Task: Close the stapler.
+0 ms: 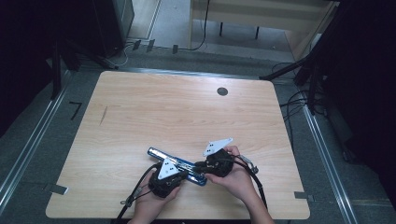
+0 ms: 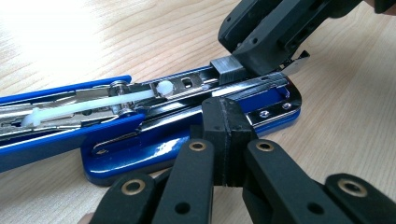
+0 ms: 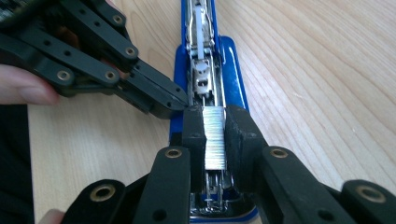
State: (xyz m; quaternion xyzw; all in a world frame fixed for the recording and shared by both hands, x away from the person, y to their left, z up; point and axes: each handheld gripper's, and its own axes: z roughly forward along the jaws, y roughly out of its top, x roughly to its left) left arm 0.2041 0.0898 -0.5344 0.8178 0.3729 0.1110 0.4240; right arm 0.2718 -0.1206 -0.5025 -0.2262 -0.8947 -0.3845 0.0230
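A strip of staples (image 3: pixel 215 136), clenched between the right gripper (image 3: pixel 215 140)'s jaws, hangs directly over the open blue stapler (image 1: pixel 177 165)'s magazine channel, aligned with its long axis, near the table (image 1: pixel 140 116)'s front edge; the left gripper (image 2: pixel 227 140), jaws closed and empty, presses on the base.

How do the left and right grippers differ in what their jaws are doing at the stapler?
The left gripper is shut with nothing between its jaws, which press against the blue stapler; the right gripper is shut on a strip of staples. The left meets the stapler from its side, the right over its open magazine. Both are black.
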